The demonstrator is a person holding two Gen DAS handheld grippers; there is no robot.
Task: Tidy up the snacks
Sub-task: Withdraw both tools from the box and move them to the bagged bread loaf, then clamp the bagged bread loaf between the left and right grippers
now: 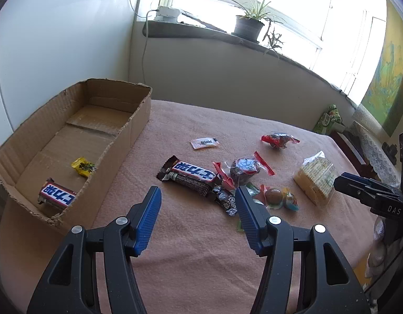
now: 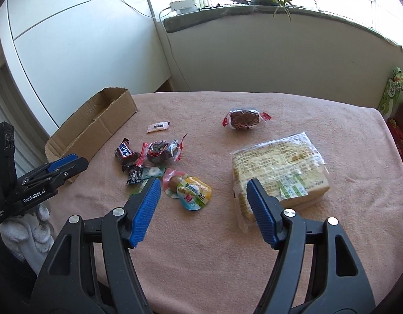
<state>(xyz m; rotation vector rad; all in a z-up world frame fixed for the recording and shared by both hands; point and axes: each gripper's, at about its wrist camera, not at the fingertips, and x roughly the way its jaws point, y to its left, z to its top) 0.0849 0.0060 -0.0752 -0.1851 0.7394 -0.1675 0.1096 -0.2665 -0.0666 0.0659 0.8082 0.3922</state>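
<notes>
Cardboard box interior hidden, green packet cut off at edge

Sunlit window (potted plant).

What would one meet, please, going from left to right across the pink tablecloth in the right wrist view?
Brown cardboard box → small white sachet → yellow-green jelly cup → dark brown cake in a clear red-ended wrapper → large clear bag of pale yellow cake.

cardboard box left | snacks centre | bread pack right
</notes>
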